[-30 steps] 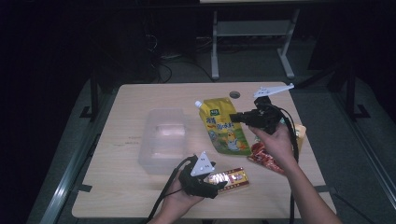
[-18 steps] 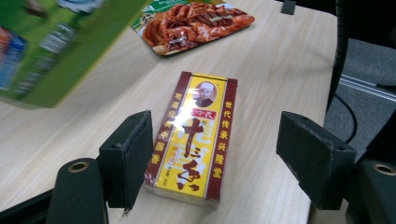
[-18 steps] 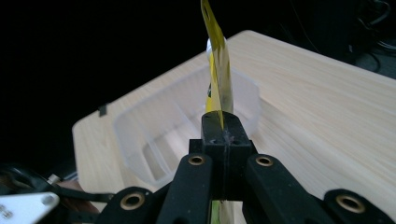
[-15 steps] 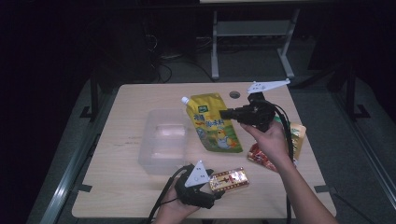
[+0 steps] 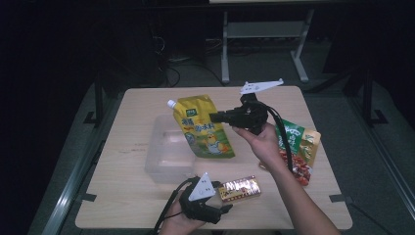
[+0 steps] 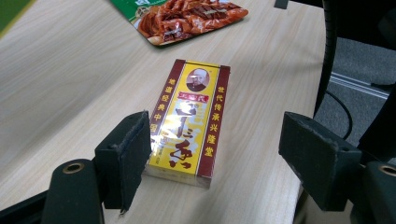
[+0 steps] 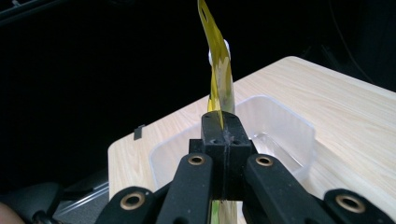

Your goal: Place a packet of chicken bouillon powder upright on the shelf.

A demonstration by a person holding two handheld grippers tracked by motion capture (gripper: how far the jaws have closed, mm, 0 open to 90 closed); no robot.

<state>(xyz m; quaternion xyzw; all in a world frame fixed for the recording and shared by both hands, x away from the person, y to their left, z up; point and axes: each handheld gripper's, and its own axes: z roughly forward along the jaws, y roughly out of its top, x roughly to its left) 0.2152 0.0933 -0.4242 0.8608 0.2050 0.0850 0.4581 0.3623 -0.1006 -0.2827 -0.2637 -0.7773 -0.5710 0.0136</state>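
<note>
Pinching the yellow spouted pouch [image 5: 204, 128] edge-on above the clear plastic tub [image 5: 169, 156], my right gripper [image 5: 215, 116] hides its print; my left gripper [image 6: 212, 154] has just been opening astride the table's red-and-yellow box [image 6: 189, 119].

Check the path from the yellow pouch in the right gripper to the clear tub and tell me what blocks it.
Nothing visible does. The right gripper is shut on the yellow pouch, which hangs in the air beside and partly over the clear tub. The tub looks open-topped and empty. The boxed packet lies apart, by the left gripper.
</note>
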